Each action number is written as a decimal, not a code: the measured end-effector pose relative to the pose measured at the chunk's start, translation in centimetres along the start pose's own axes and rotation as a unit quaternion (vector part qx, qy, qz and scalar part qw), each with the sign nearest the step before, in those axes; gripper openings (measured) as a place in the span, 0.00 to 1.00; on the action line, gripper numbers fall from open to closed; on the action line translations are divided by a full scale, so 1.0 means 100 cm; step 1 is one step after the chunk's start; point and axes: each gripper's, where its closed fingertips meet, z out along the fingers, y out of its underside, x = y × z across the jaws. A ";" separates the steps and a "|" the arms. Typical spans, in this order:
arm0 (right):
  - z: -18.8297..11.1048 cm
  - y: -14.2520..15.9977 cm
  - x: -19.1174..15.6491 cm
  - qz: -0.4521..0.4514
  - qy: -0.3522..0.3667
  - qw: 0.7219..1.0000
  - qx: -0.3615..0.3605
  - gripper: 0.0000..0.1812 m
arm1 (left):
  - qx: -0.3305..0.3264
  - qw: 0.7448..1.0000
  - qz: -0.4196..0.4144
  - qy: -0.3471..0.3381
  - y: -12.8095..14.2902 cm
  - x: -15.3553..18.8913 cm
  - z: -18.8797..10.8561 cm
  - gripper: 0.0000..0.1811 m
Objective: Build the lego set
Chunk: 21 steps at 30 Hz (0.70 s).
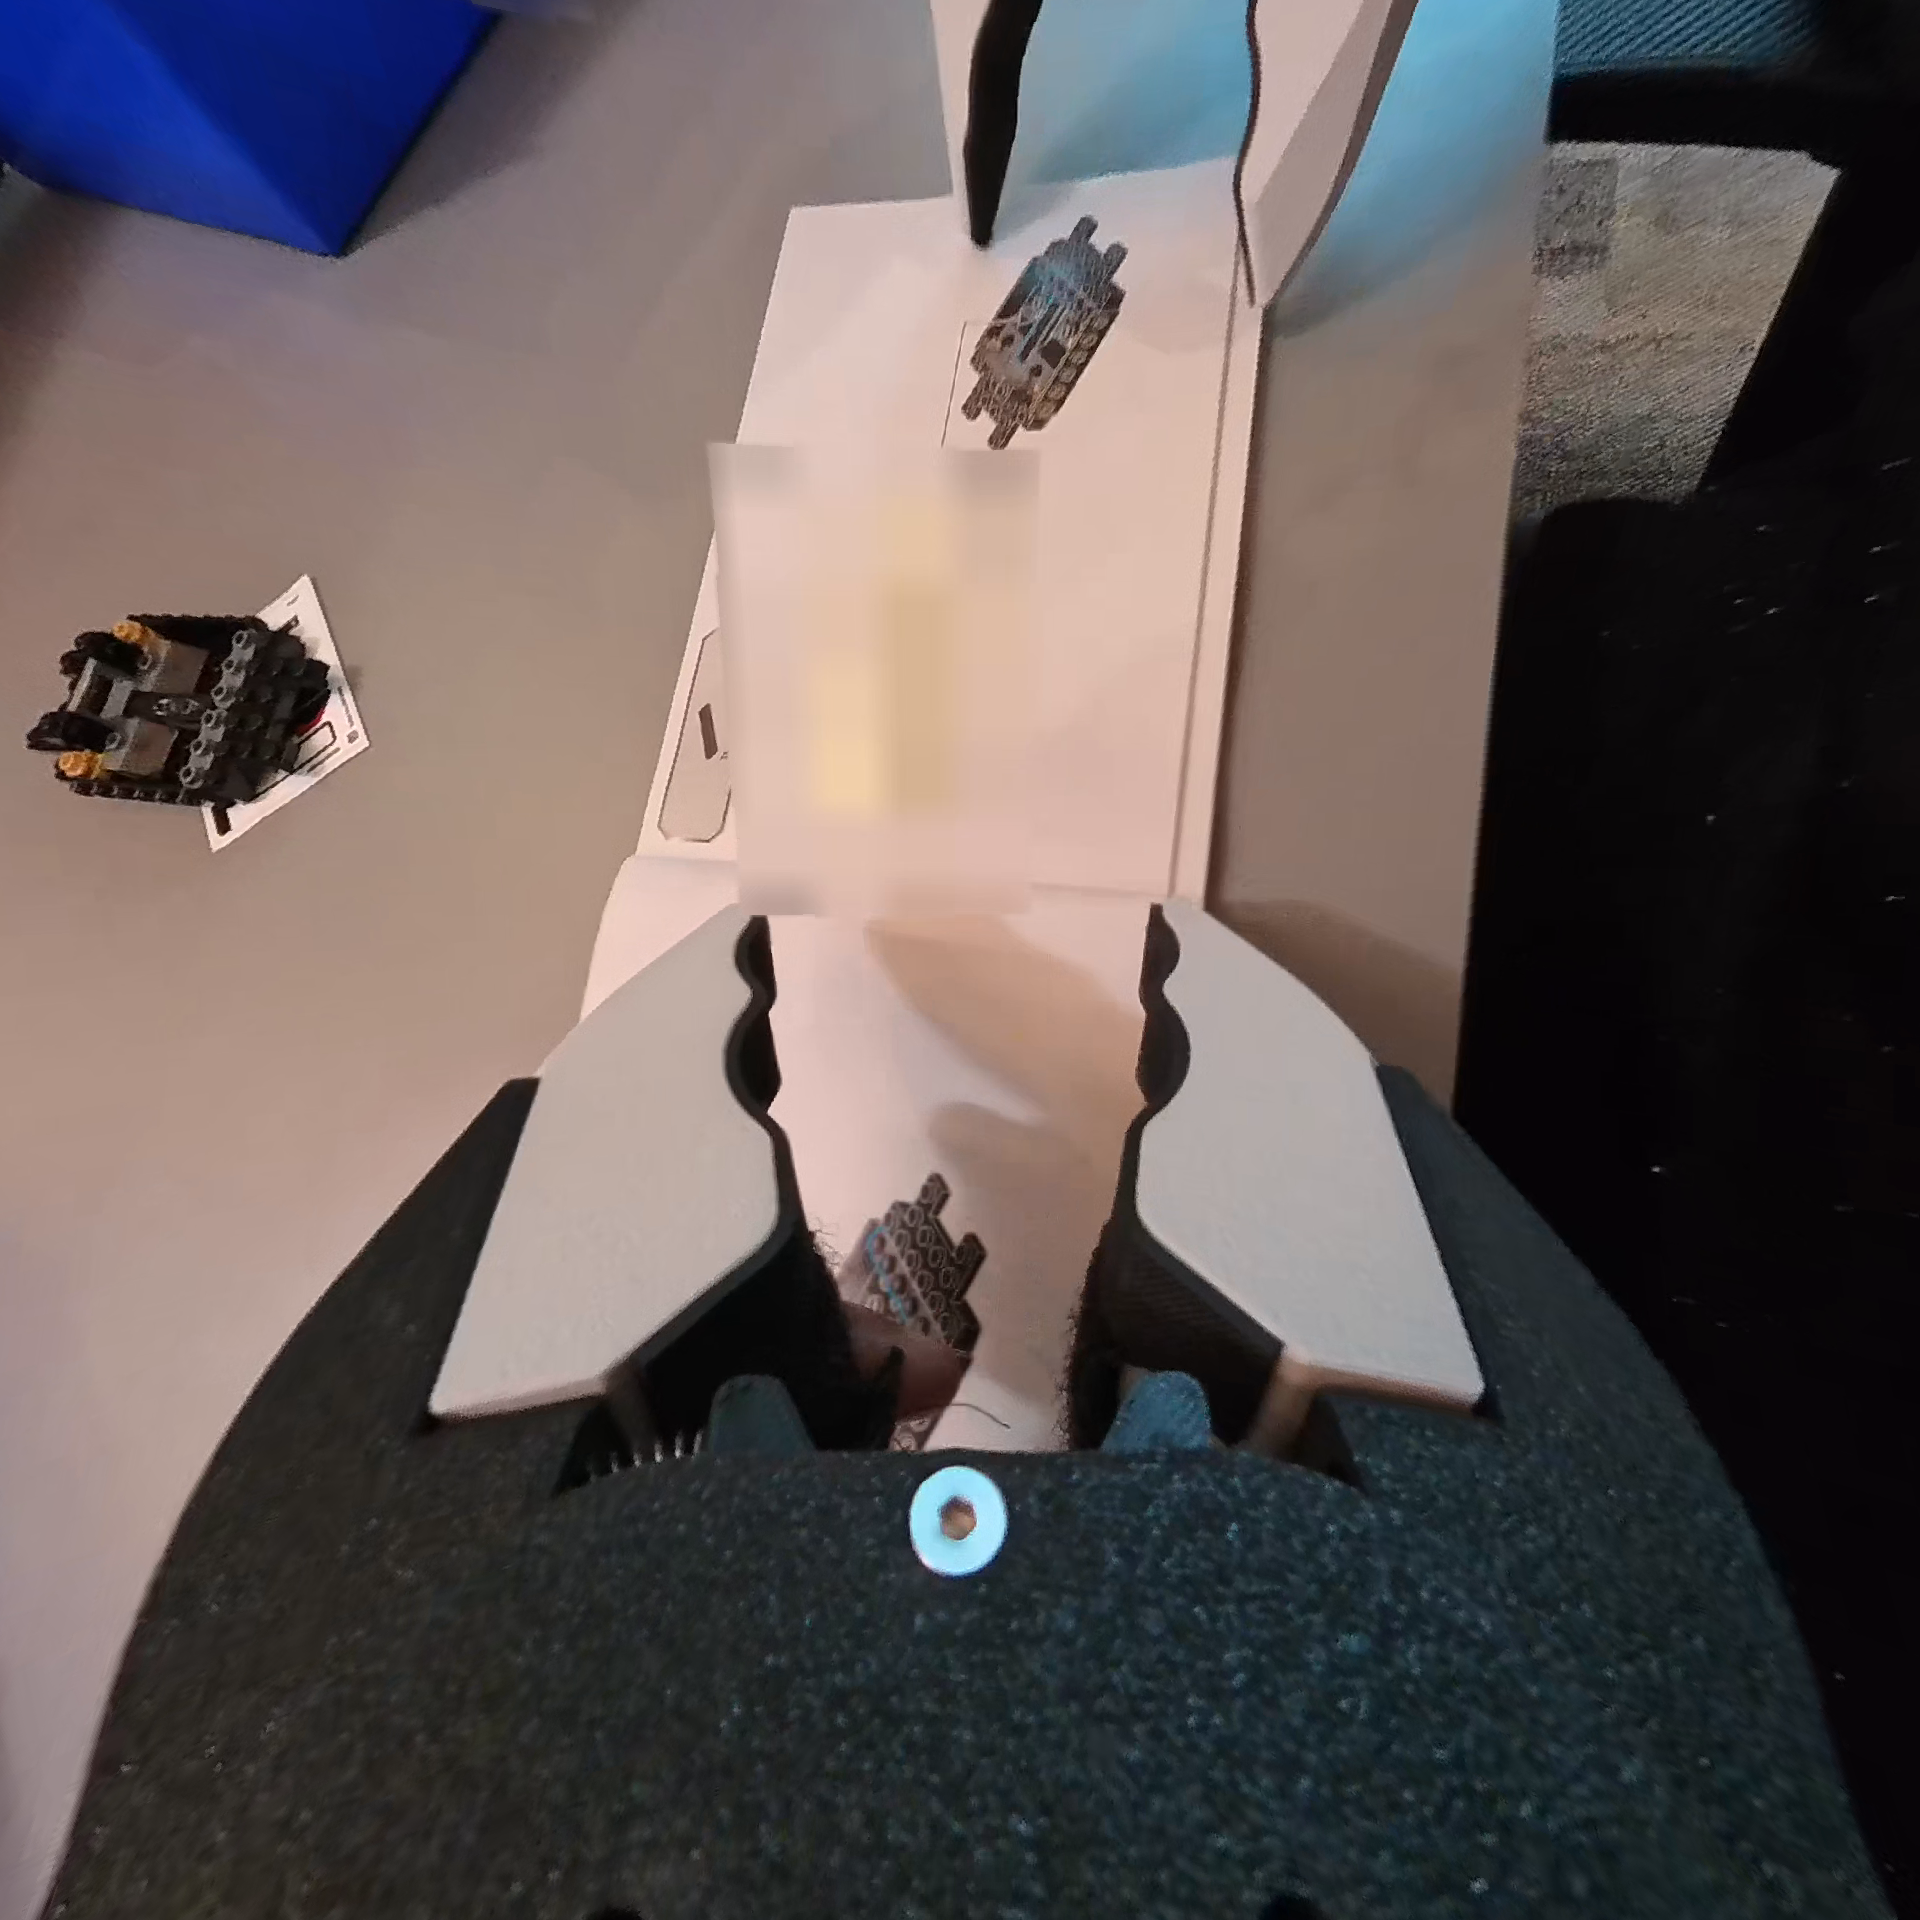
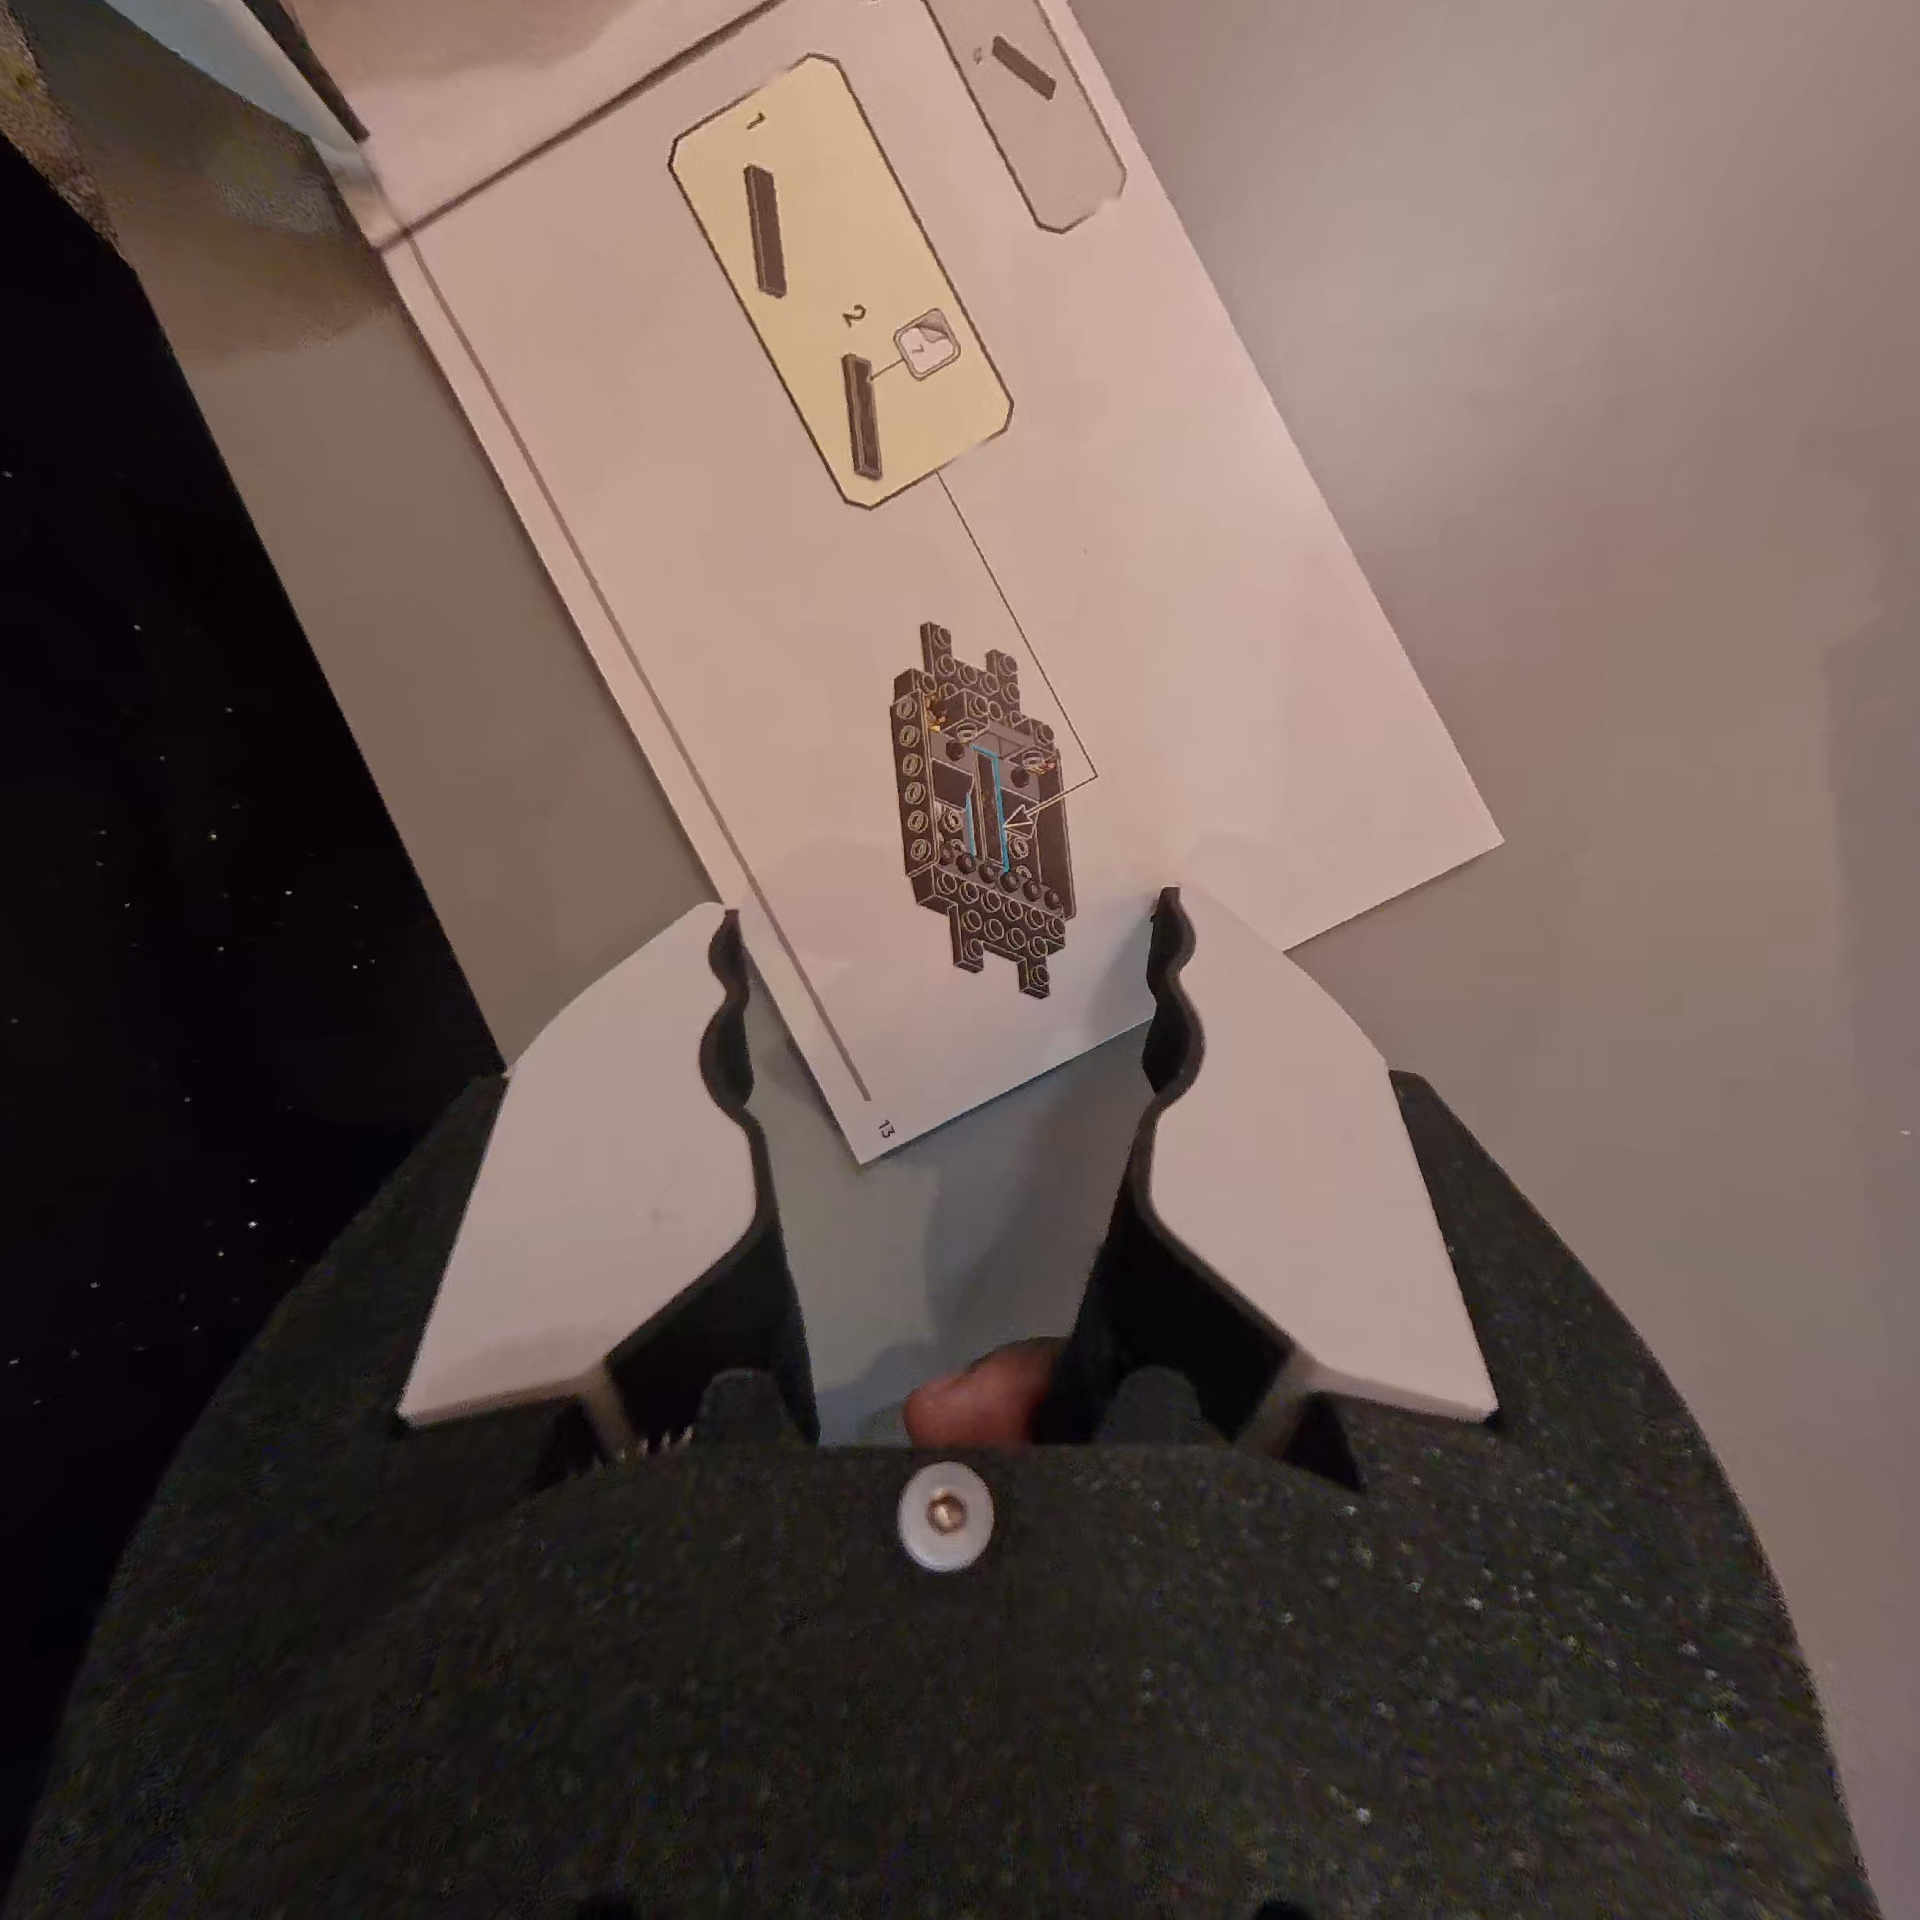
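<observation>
A black and grey lego build (image 1: 177, 712) stands on a small white sheet at the left of the grey table in the left wrist view. The open instruction booklet (image 1: 1101, 623) lies flat ahead of my left gripper (image 1: 961, 925), which is open, empty and hovers over its near page. My right gripper (image 1: 1122, 135) shows at the booklet's far end, open. In the right wrist view my right gripper (image 2: 951, 909) is open and empty over the booklet (image 2: 1143, 644) page that pictures the build.
A blue box (image 1: 239, 104) stands at the far left corner of the table (image 1: 416, 468). The table's edge runs along the right in the left wrist view, with dark floor (image 1: 1714, 831) beyond it. The dark floor (image 2: 156, 727) also lies left of the table edge in the right wrist view. Tip to tip, the grippers are about 15 centimetres apart.
</observation>
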 end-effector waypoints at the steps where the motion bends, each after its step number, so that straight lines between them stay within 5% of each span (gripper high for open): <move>1: -0.001 0.000 -0.001 -0.008 0.000 1.000 0.004 0.40 | 0.005 1.000 -0.001 -0.001 -0.002 0.002 -0.001 0.37; 10: -0.022 -0.008 0.004 -0.061 0.006 0.994 0.095 0.31 | 0.018 1.000 0.007 0.023 -0.023 0.022 0.019 0.24; 21: -0.012 -0.012 0.026 -0.026 0.012 0.982 0.186 0.41 | 0.062 0.997 -0.044 -0.012 -0.035 0.008 0.030 0.03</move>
